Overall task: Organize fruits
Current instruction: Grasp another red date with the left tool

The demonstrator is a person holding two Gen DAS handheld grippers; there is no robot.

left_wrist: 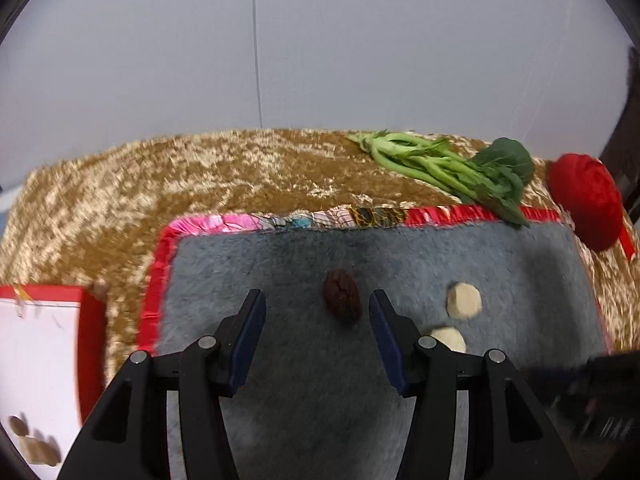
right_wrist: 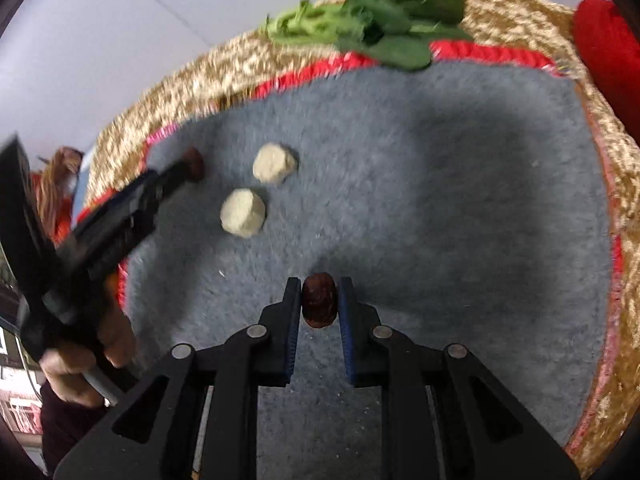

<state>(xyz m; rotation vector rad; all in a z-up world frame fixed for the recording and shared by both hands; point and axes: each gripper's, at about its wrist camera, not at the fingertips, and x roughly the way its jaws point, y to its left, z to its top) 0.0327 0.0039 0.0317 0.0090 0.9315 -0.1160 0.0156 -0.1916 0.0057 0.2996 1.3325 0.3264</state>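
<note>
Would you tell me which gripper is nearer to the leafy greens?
Left, tentatively. The left gripper sits mid-mat toward the leafy greens; the right gripper, holding a red date, sits farther back.

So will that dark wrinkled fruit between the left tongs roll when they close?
Possibly: the dark wrinkled fruit looks oval, so it may turn. The fuzzy grey mat should damp rolling. It sits nearer one finger of the open left tongs, so expect a nudge.

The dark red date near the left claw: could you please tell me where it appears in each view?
Left wrist view: the dark red date lies on the grey mat, centre frame, just ahead of the open left claw.
Right wrist view: same date, left of centre, at the left claw's tip.
Shared landmark: the two pale slices.
</note>
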